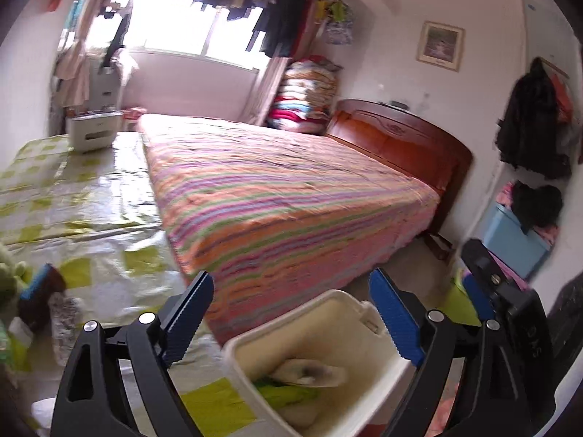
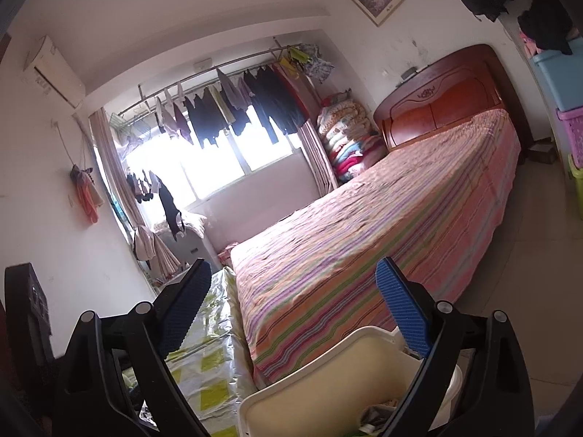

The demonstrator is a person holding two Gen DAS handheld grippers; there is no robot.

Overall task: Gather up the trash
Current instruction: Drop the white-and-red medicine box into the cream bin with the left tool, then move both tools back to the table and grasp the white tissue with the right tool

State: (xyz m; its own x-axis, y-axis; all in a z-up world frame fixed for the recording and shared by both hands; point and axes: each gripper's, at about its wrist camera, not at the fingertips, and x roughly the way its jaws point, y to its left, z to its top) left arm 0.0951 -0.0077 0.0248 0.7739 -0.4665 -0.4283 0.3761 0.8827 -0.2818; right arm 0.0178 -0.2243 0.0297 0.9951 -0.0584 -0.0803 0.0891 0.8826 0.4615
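Note:
A cream plastic trash bin (image 1: 328, 324) stands on the floor below my left gripper (image 1: 291, 302), which is open and empty above its rim. Inside lie green wrappers and crumpled paper (image 1: 309, 375). The bin's rim also shows in the right wrist view (image 2: 309, 382), under my right gripper (image 2: 295, 291), which is open and empty. The right gripper body shows at the right edge of the left wrist view (image 1: 510, 298). Loose items, among them a crumpled wrapper (image 1: 65, 324) and a blue and brown object (image 1: 40, 295), lie on the checked cloth at the left.
A bed with a striped cover (image 1: 284, 189) and red wooden headboard (image 1: 400, 138) fills the middle. A low surface with a shiny green-checked cloth (image 1: 73, 196) stands left of it, bearing a white appliance (image 1: 94, 131). Storage boxes (image 2: 561, 80) stand at the right wall.

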